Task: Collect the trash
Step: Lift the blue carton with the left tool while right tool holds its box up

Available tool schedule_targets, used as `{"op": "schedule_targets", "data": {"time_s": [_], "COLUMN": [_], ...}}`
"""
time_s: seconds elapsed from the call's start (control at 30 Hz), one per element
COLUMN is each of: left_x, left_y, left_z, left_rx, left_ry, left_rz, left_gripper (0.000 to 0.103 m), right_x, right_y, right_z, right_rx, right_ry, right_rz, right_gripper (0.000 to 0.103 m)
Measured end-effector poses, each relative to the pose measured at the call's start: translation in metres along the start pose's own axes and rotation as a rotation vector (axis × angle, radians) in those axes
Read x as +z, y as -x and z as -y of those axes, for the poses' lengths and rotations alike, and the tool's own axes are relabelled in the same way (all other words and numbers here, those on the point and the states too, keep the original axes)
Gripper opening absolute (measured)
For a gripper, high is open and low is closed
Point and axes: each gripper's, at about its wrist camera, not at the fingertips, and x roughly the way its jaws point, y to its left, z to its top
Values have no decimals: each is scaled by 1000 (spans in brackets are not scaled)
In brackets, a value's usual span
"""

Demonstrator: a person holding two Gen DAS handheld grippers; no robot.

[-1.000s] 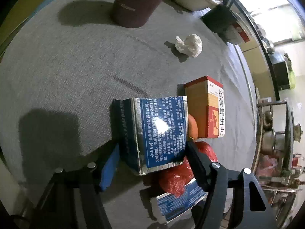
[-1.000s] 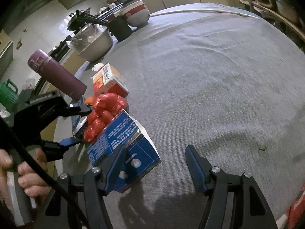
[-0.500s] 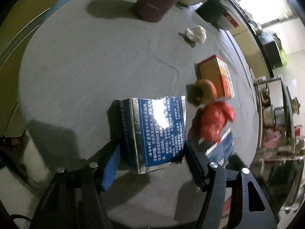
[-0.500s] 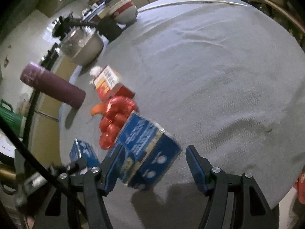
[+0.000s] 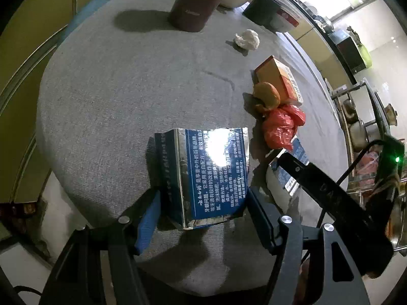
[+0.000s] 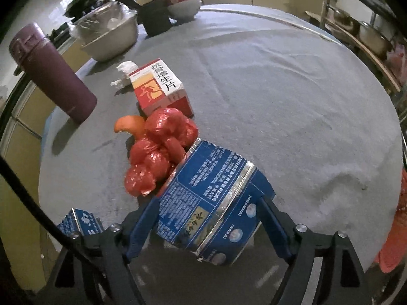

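Left gripper point(image 5: 202, 209) is clamped on a blue carton point(image 5: 203, 175) over the table point(image 5: 114, 89); right gripper point(image 6: 208, 226) jaws are opening around a second blue carton point(image 6: 211, 203). Red bag point(image 6: 160, 150), medicine box point(image 6: 159, 86), peel point(image 6: 129, 124) and tissue point(image 5: 247, 39) are judged uncollected.

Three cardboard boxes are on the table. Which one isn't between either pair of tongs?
The red, orange and white carton with the running-figure logo, lying free beside the orange peel. Both shiny blue cartons sit between tongs.
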Motion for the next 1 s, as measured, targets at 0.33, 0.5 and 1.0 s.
{"op": "schedule_targets", "data": {"time_s": [0.33, 0.5, 1.0], "left_x": [-3, -7, -30], "left_y": [0, 3, 17], "left_z": [2, 0, 9], "left_rx": [14, 9, 65], "left_ry": [11, 19, -15], "left_rz": [9, 13, 27], "left_gripper": [68, 68, 64], "right_x": [0, -3, -4], "right_y": [22, 26, 15], "right_z": [39, 60, 125], "right_rx": [168, 278, 549], "right_ry": [37, 25, -367], "right_rz": [43, 29, -75], "right_gripper": [30, 27, 75]}}
